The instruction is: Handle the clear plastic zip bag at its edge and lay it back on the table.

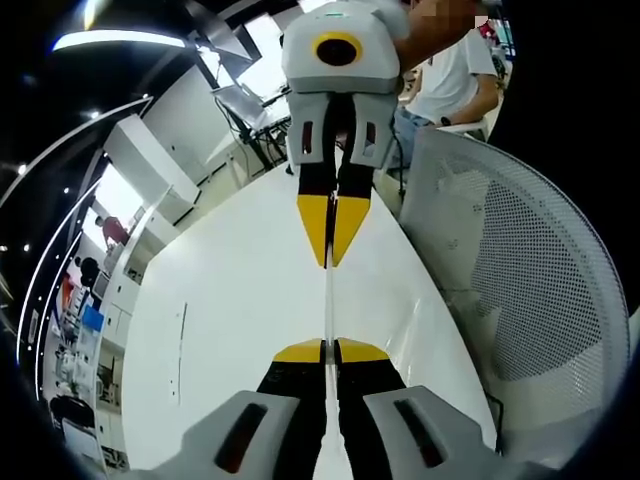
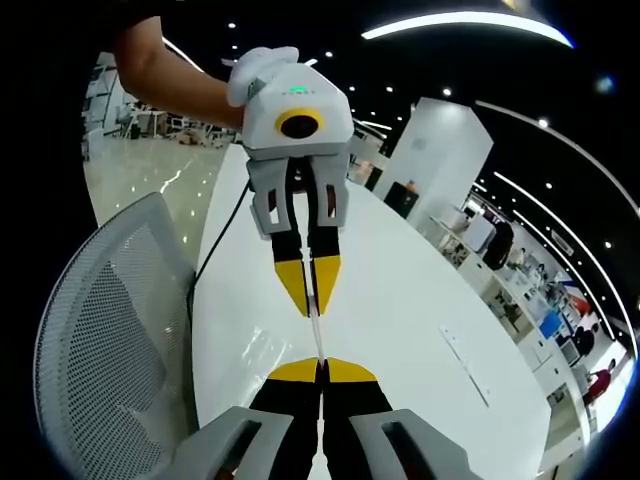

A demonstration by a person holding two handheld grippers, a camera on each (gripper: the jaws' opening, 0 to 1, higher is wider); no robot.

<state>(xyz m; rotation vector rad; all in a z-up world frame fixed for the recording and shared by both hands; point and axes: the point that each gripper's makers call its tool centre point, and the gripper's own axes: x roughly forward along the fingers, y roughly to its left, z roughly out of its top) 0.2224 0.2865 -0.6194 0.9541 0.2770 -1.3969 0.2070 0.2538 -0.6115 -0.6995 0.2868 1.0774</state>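
Observation:
The clear plastic zip bag [image 1: 328, 300] is seen edge-on as a thin pale strip stretched between the two grippers above the white table [image 1: 230, 300]. In the left gripper view, my left gripper [image 1: 328, 350] is shut on the bag's near end, and the right gripper [image 1: 330, 255] faces it from above, pinching the far end. In the right gripper view, my right gripper [image 2: 320, 370] is shut on the bag [image 2: 316, 335], with the left gripper [image 2: 310, 300] opposite, held by a white-gloved hand [image 2: 258, 68]. Most of the bag's surface is hard to make out.
A white mesh chair [image 1: 520, 290] stands close beside the long table [image 2: 420, 300]; it also appears as the chair [image 2: 110, 330] on the left. A black cable [image 2: 220, 240] runs along the table edge. A person in a white shirt [image 1: 455, 75] sits beyond.

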